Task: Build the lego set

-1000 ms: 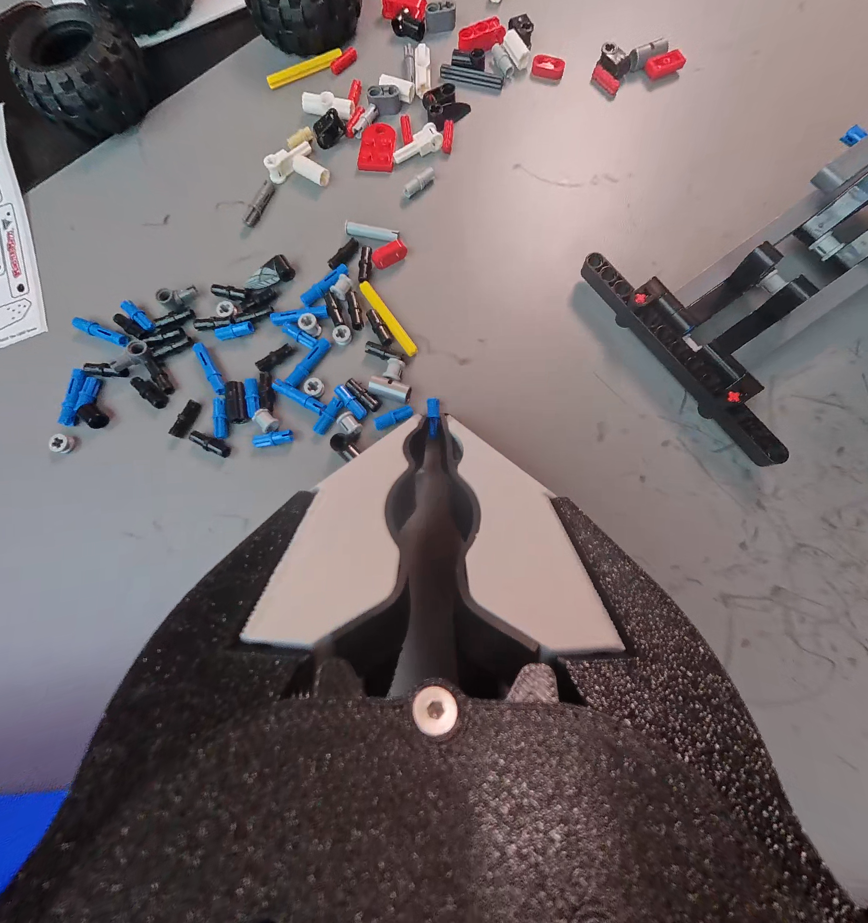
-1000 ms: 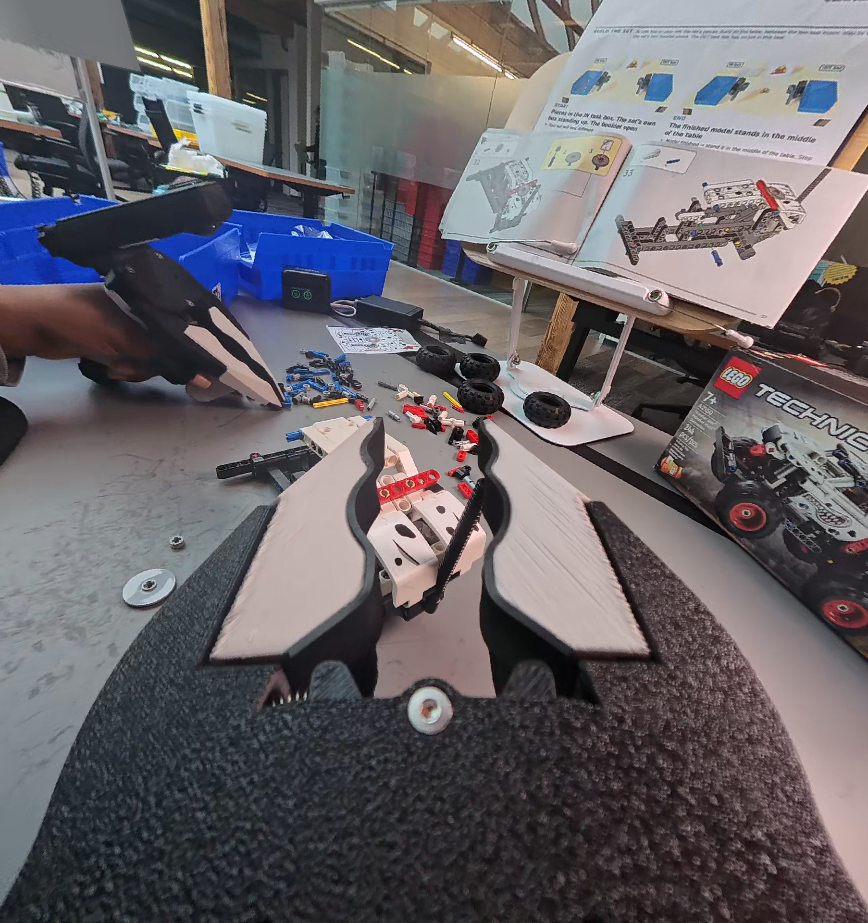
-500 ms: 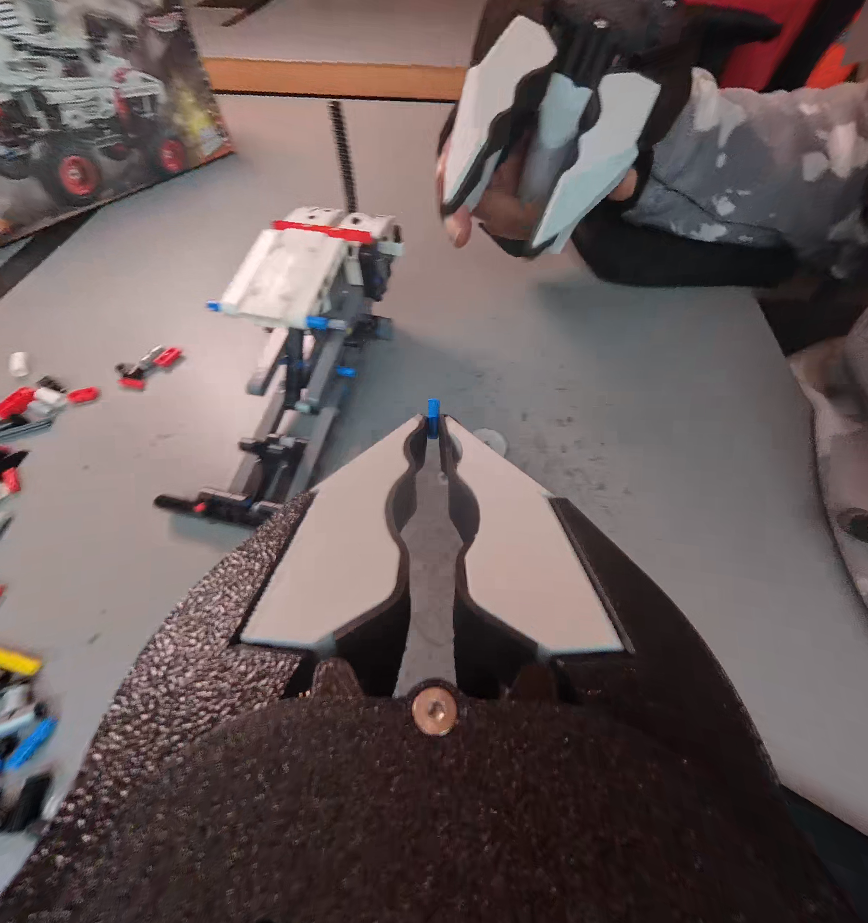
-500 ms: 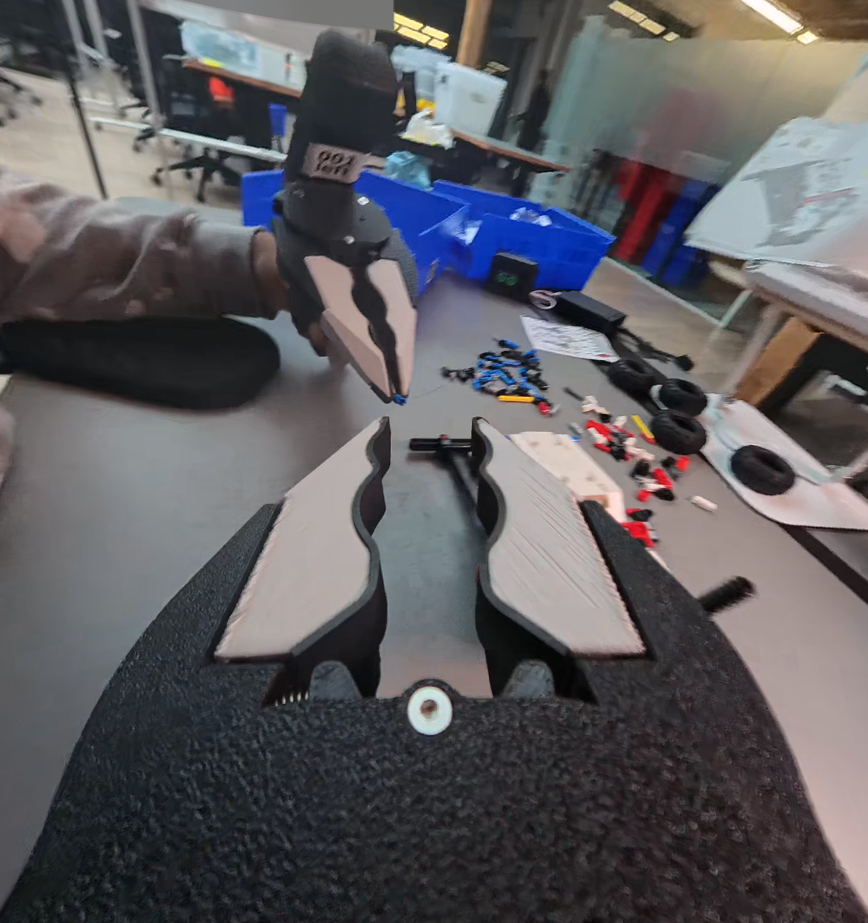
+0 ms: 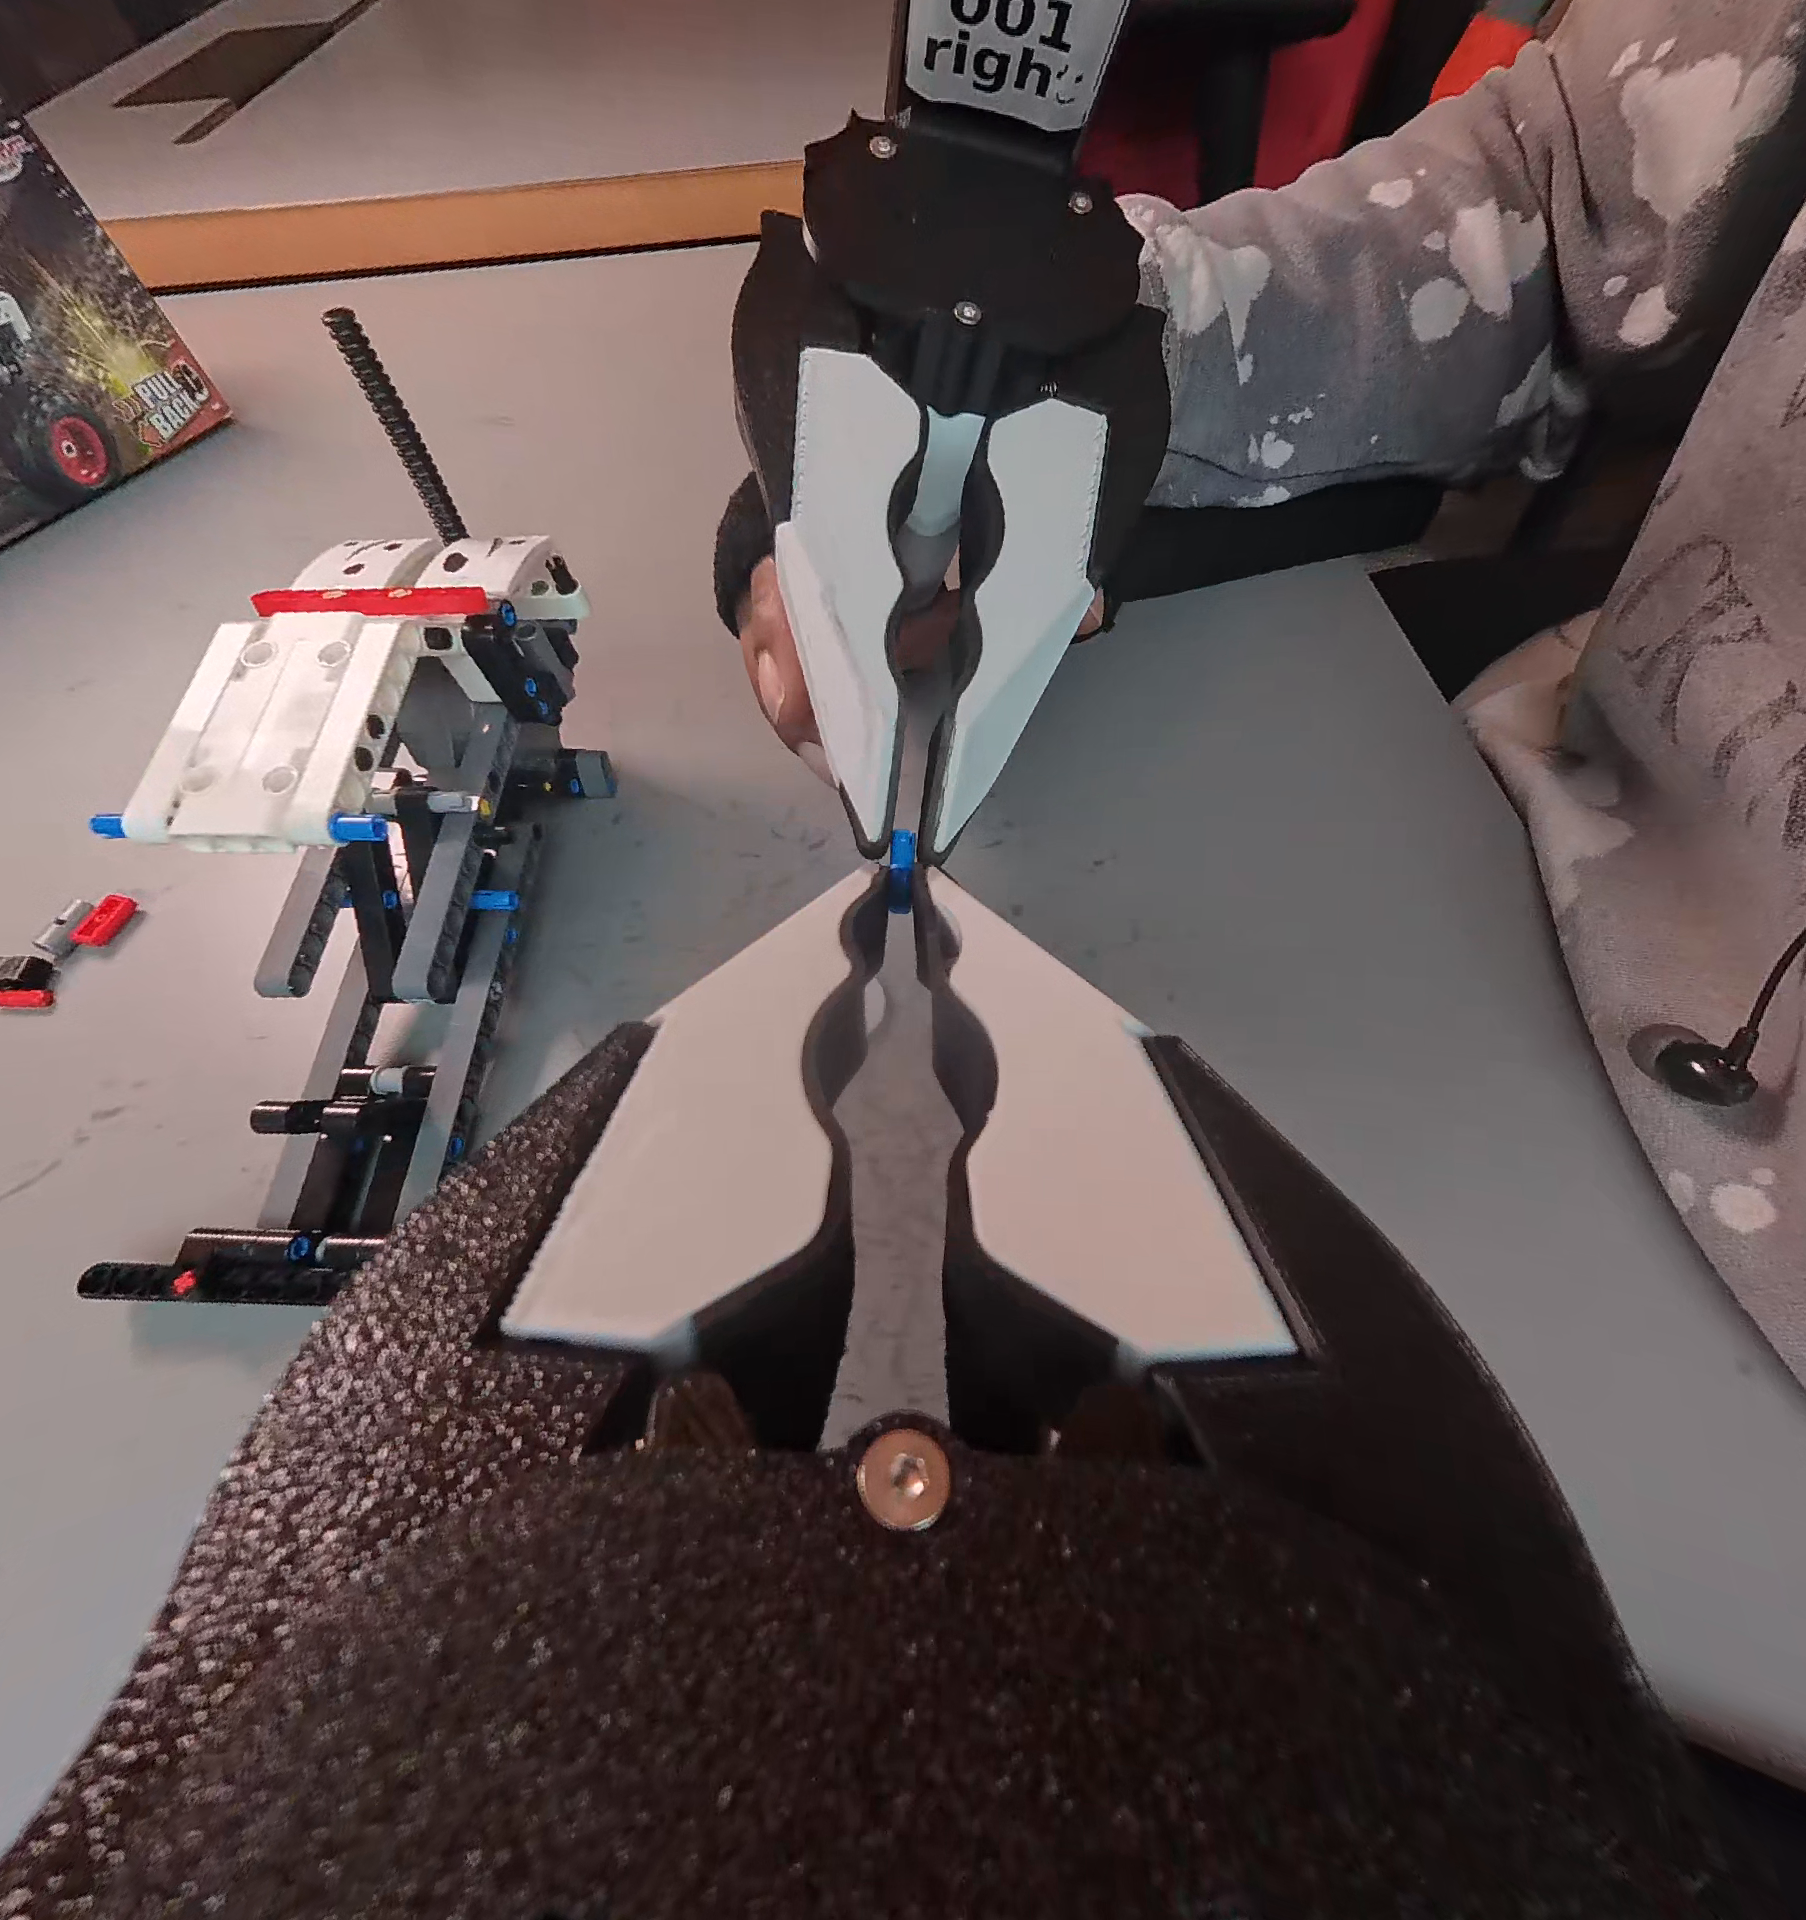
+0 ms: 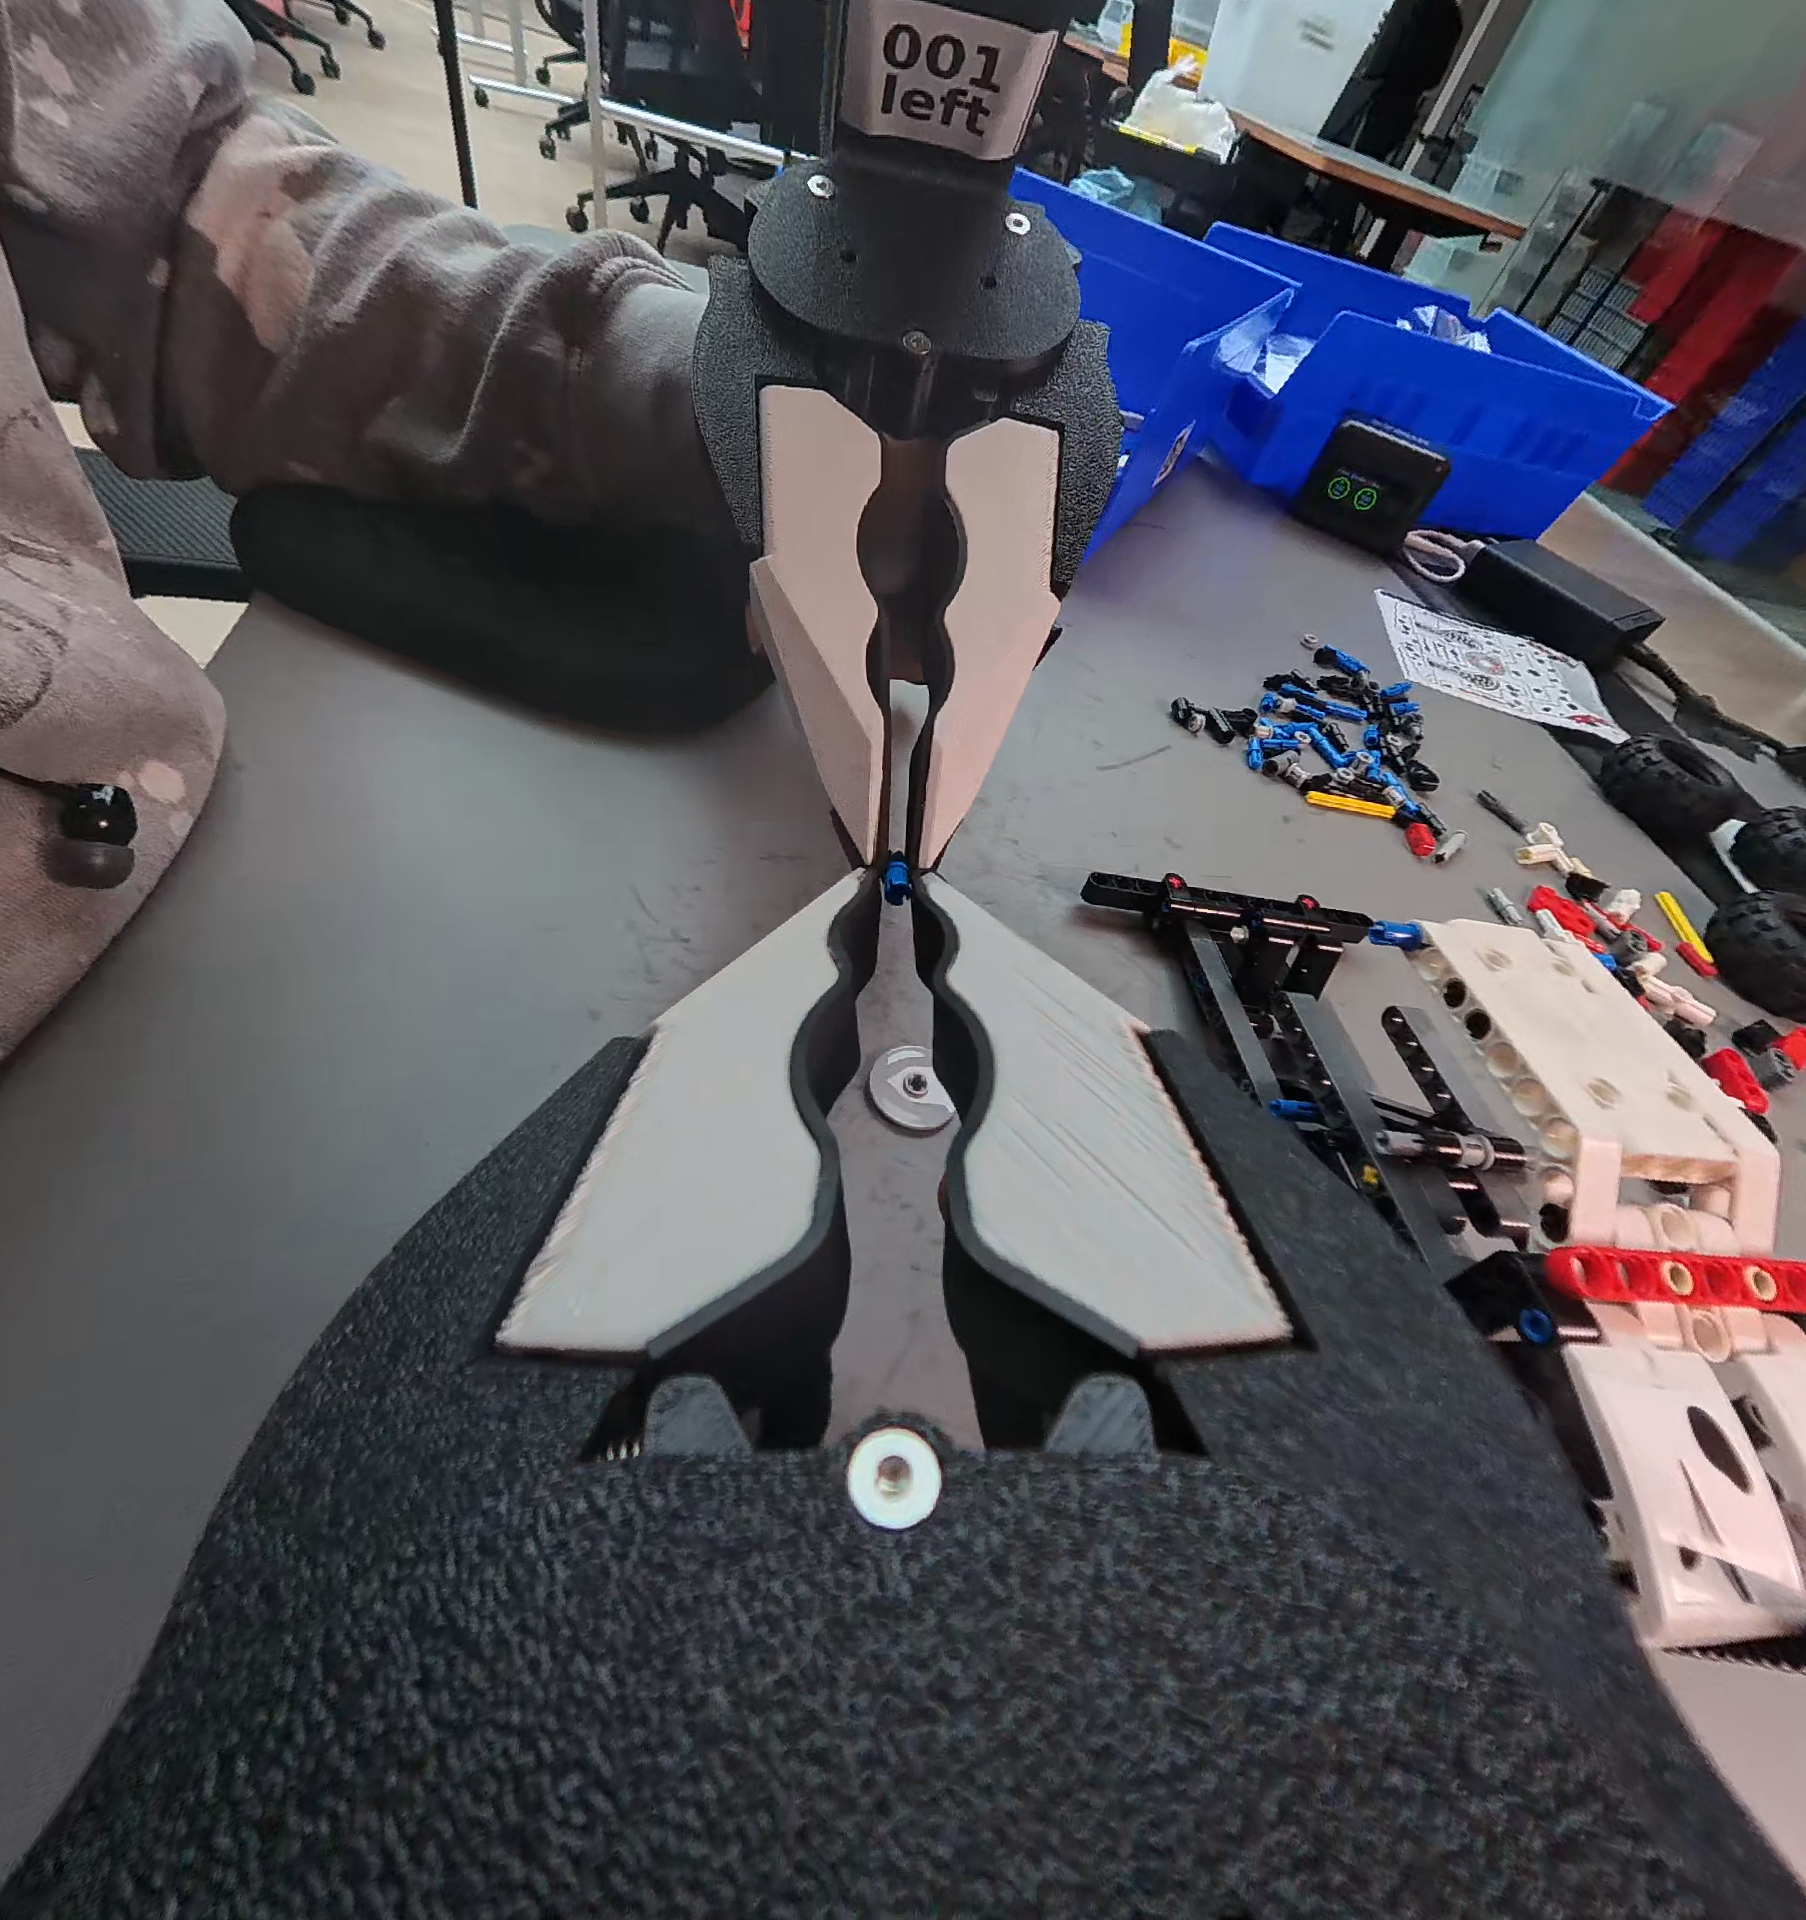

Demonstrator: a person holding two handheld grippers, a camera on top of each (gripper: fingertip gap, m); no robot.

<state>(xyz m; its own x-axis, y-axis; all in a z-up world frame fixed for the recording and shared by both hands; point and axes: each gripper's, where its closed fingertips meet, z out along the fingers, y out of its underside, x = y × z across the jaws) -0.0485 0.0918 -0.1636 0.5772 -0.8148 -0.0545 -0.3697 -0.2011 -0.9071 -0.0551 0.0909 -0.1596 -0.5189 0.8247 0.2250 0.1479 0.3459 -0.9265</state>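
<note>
Grey table [image 6: 483, 1018] bears model [image 6: 1564, 1101], loose pieces [image 6: 1325, 738], tyres [image 6: 1787, 951].

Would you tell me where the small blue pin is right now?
The blue pin is above the table, pinched between the meeting tips of the left gripper and right gripper, right of the model.

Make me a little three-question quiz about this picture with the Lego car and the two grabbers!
1. True or false: the small blue plastic pin lies on the grey table.
2. Which gripper's tips meet the left gripper at the pin?
3. Which is nearer the loose black rubber tyres: A) the half-built white and black Lego car, B) the blue plastic bins?

Key: 1 false, it is held in the air. 2 the right gripper. 3 A.
</note>
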